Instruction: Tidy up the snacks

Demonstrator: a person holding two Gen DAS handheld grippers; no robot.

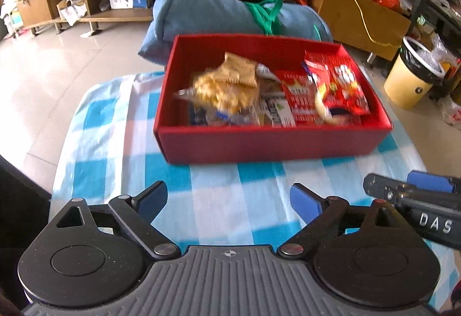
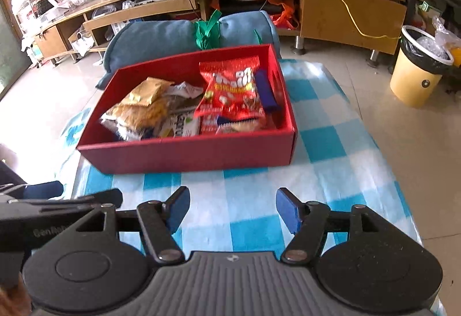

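Sitting on a blue-checked table (image 1: pixel 230 195), a red box (image 1: pixel 270 140) holds the snacks (image 1: pixel 227 85), a red packet (image 2: pixel 230 91) among them. Left gripper (image 1: pixel 229 200) and right gripper (image 2: pixel 232 209) hover before it, both wide apart and empty.

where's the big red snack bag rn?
The red snack bag lies inside the red box toward its right end in both wrist views, on top of other packets, with the yellow cracker packs to its left.
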